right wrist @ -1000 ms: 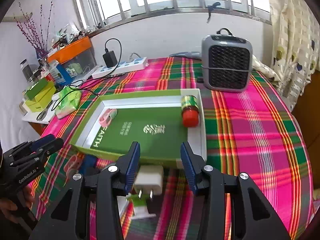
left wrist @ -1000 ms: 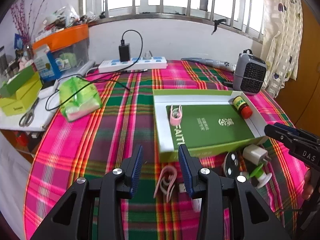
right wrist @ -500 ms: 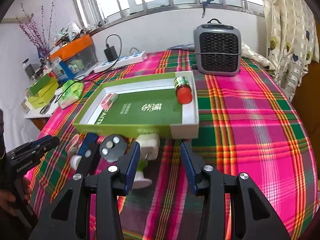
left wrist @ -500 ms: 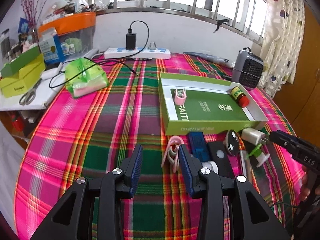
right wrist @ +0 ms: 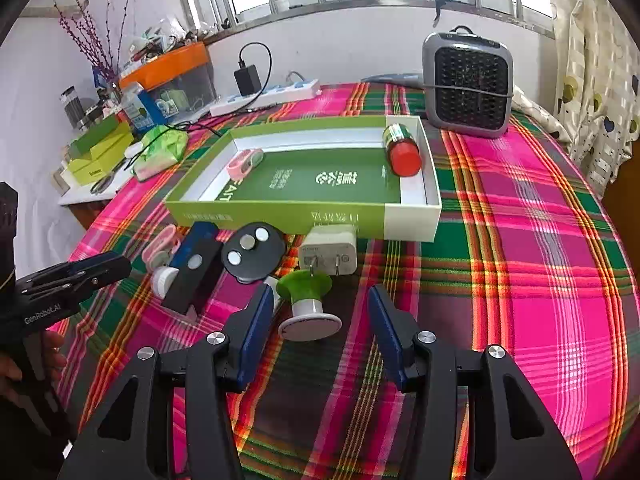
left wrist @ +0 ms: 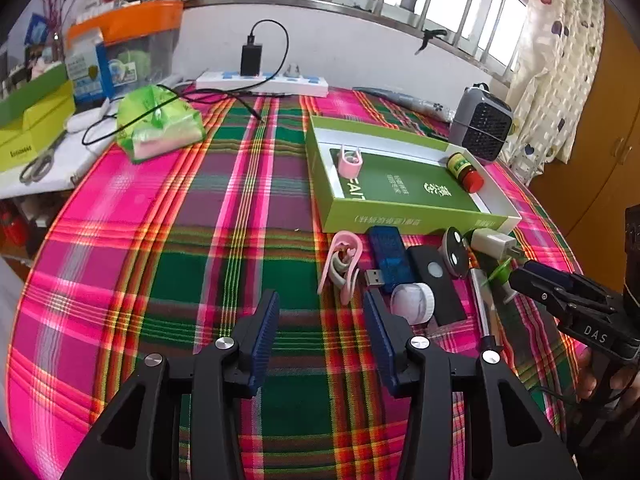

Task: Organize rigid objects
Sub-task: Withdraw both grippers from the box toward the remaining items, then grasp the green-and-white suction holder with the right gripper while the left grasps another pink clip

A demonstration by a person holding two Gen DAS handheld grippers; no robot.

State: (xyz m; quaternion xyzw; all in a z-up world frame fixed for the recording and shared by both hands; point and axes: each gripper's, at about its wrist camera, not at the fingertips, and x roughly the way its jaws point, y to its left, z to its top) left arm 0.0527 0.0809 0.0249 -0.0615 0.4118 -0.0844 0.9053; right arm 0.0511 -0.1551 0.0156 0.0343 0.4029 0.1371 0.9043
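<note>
A green box (left wrist: pixel 412 216) (right wrist: pixel 304 216) lies open on the plaid table, holding a pink clip (left wrist: pixel 350 160) and a red-capped bottle (right wrist: pixel 402 148). In front of it lie several loose items: a pink clip (left wrist: pixel 340 264), a blue USB stick (left wrist: pixel 390 258), a black remote (left wrist: pixel 434 280), a white cap (left wrist: pixel 414 302), a black disc (right wrist: pixel 252 256), a white charger (right wrist: pixel 330 250) and a green-and-white spool (right wrist: pixel 308 304). My left gripper (left wrist: pixel 320 320) is opening just short of the pink clip, nothing between its jaws. My right gripper (right wrist: pixel 316 328) is opening around the spool, not pressing it.
A grey heater (right wrist: pixel 468 84) stands behind the box on the right. A power strip (left wrist: pixel 264 80) with a black charger, a green bag (left wrist: pixel 160 128), an orange-lidded bin (left wrist: pixel 124 40) and yellow-green boxes (left wrist: pixel 28 120) crowd the back left. Scissors (left wrist: pixel 38 164) lie there too.
Both grippers have pulled back from the box and sunk toward the table, bringing the row of loose items into view. Both pairs of jaws have spread wider.
</note>
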